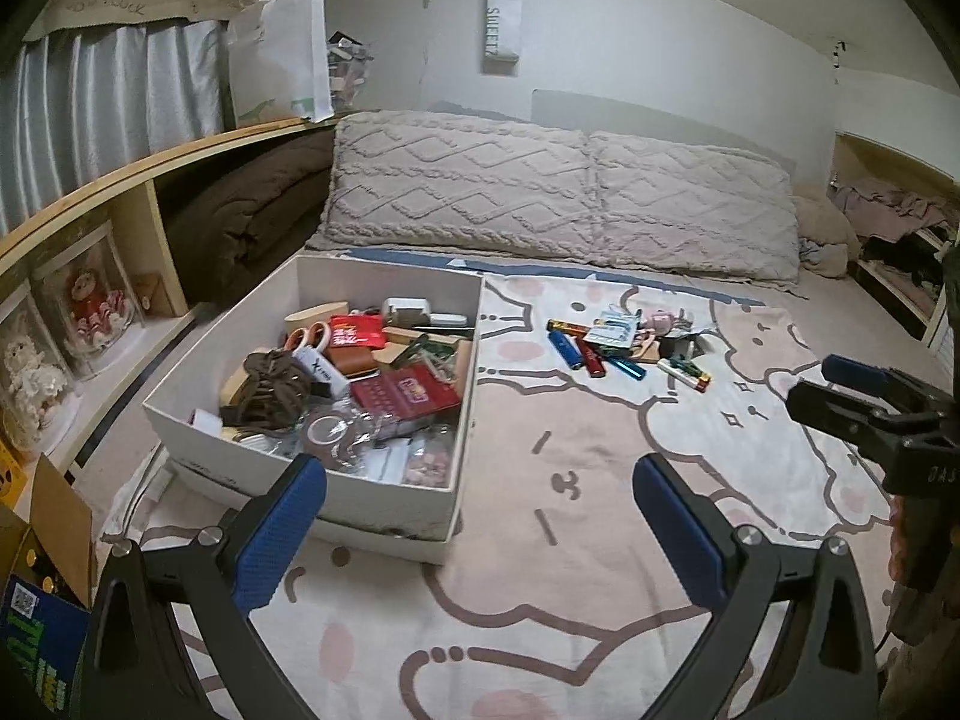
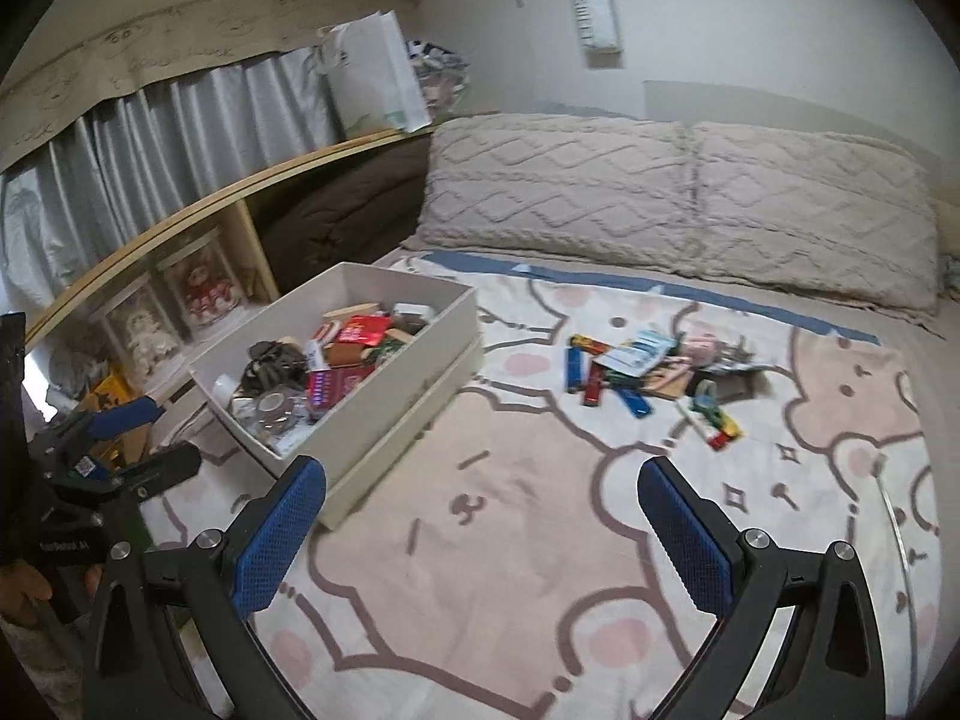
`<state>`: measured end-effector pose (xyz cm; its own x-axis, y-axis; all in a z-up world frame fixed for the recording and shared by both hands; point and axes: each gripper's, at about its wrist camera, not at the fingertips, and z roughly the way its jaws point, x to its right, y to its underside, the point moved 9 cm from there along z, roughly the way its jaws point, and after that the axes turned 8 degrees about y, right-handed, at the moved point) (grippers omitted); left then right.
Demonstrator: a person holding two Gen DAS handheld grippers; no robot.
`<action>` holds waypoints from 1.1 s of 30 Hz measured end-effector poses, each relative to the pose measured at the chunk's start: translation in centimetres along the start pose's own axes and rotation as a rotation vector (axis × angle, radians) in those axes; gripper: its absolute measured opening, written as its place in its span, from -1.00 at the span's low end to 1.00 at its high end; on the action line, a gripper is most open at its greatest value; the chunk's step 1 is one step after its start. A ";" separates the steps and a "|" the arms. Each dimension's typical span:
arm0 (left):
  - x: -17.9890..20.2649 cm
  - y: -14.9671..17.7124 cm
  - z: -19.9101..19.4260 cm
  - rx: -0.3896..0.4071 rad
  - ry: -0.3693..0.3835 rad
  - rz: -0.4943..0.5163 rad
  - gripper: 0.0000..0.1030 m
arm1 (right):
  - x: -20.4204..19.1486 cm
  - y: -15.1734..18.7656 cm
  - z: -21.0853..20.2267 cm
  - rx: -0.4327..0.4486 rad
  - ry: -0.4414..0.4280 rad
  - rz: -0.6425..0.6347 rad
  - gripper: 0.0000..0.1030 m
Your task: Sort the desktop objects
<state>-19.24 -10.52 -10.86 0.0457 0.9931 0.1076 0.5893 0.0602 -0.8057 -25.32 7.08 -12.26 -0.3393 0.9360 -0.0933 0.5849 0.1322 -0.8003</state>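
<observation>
White cardboard makes the open box (image 1: 384,483) that stands on the left part of the bed (image 1: 600,540), on the cartoon-printed blanket. From what I see, the sorting is partly done. The box already holds many things: orange-handled scissors (image 1: 309,337), a red packet (image 1: 357,333), a dark bundle of cord (image 1: 276,384), a roll of clear tape (image 1: 327,427) and other small items that I cannot name.

What is left is the loose pile (image 1: 627,342) on the blanket, to the right of the box and well apart from it. I see there several lighters, a blue one (image 1: 564,351), a dark red one (image 1: 591,359) and a lighter blue one (image 1: 627,368), then a pale packet (image 1: 612,327), a small pink thing (image 1: 660,319) and a long white and green piece (image 1: 684,373). They lie touching or across each other, so I judge that each must be picked out one by one.

My left gripper (image 1: 480,534) hovers near the front of the box with its fingers wide apart and nothing between them. My right gripper (image 2: 480,534) is over the bare blanket, nearer than the pile, fingers also wide apart and empty. Neither touches any object.
</observation>
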 end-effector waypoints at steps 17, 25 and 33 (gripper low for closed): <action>7.7 -1.1 1.7 0.008 0.090 0.044 0.99 | 9.9 2.8 -4.3 0.032 0.170 0.092 1.00; 11.4 -1.3 3.0 0.002 0.131 0.058 0.99 | 13.2 4.0 -5.6 0.037 0.219 0.101 1.00; 14.7 -1.8 4.3 0.004 0.164 0.085 0.99 | 15.7 4.8 -5.9 0.043 0.236 0.121 1.00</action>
<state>-23.11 4.35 -10.28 0.2263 0.9650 0.1326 0.5746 -0.0223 -0.8181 -23.54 24.33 -14.07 -0.0849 0.9950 -0.0532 0.5768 0.0055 -0.8169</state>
